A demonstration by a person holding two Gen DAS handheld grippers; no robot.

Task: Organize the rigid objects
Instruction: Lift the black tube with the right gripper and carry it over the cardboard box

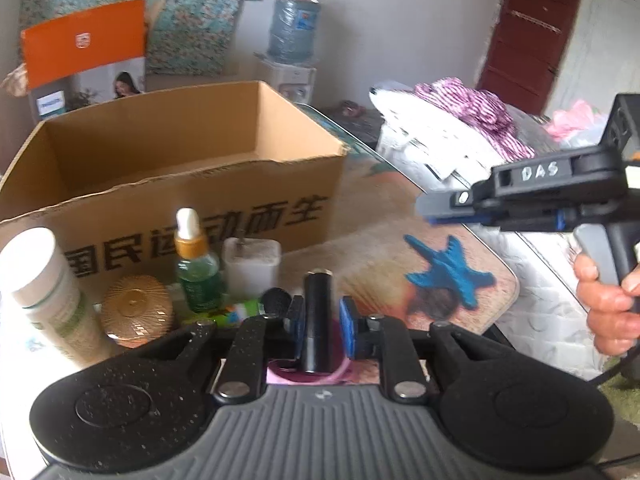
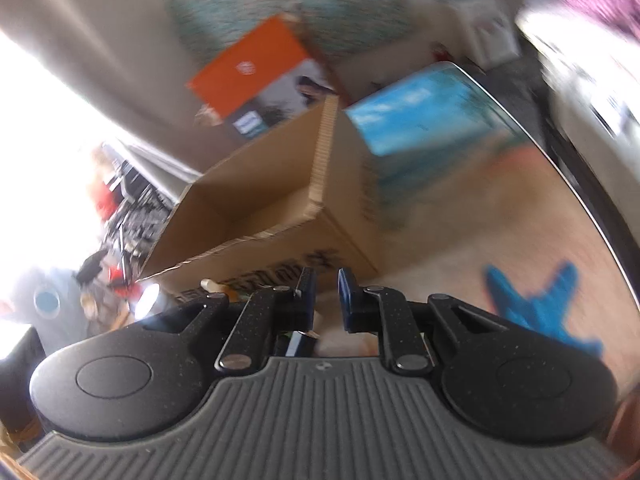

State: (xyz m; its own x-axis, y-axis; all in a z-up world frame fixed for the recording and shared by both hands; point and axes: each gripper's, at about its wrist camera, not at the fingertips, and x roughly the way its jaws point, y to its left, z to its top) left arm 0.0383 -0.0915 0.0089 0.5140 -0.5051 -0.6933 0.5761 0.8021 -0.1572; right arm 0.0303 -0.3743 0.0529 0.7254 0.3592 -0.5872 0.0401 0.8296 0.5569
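My left gripper (image 1: 320, 320) is shut on an upright black tube (image 1: 318, 300), its blue pads pressing both sides. Just beyond stand a white tube (image 1: 44, 280), a gold round case (image 1: 136, 312), a green dropper bottle (image 1: 198, 272) and a white square jar (image 1: 252, 264), all in front of an open cardboard box (image 1: 180, 152). My right gripper (image 1: 424, 208) hovers at the right, held by a hand (image 1: 608, 300), above the table. In the blurred right wrist view the right gripper (image 2: 326, 300) holds nothing and points at a corner of the box (image 2: 260, 200).
The table mat carries a blue starfish print (image 1: 448, 272). An orange carton (image 1: 84, 48) and a water dispenser (image 1: 292, 28) stand behind the box. A pile of clothes (image 1: 460, 120) lies at the back right beyond the table edge.
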